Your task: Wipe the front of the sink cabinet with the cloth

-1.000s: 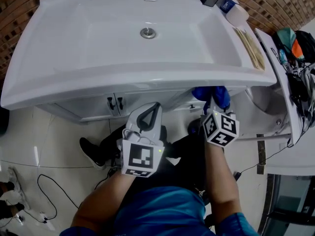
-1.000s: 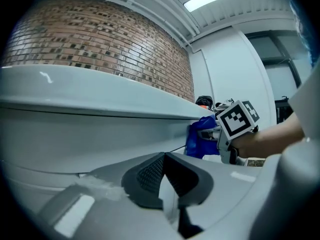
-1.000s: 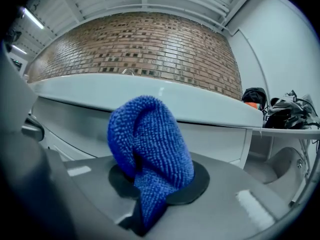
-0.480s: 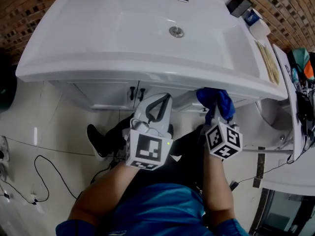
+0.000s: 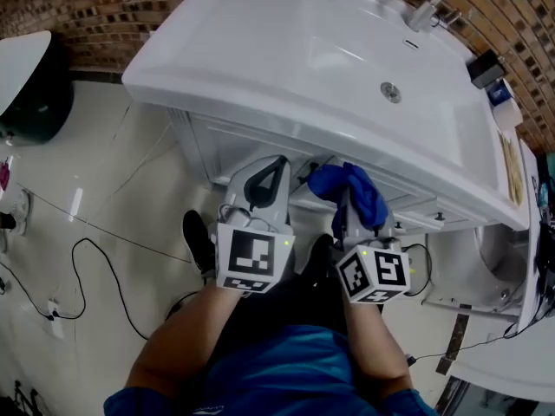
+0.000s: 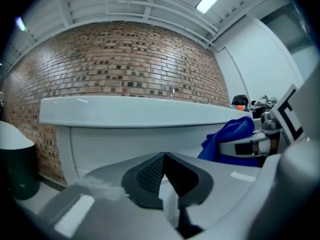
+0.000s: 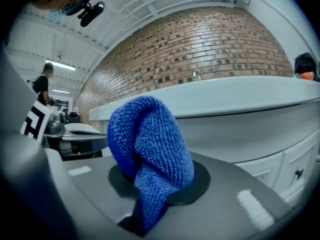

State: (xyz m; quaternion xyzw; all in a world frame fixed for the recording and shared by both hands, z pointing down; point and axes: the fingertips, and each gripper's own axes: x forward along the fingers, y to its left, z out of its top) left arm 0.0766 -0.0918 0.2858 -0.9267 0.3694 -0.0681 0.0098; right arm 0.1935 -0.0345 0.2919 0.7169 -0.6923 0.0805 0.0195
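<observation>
Now the right tool [image 5: 343, 224] squeezes the blue cloth [image 5: 355, 189], held up near the cabinet front [image 5: 227, 142] straight ahead under the counter [image 5: 260, 113] front edge, while the left tool [image 5: 274, 166] beside it is pinched together, holding nothing.

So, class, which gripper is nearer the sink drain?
Right. The right gripper, holding the blue cloth, is roughly in front of the drain; the left gripper is farther left.
</observation>
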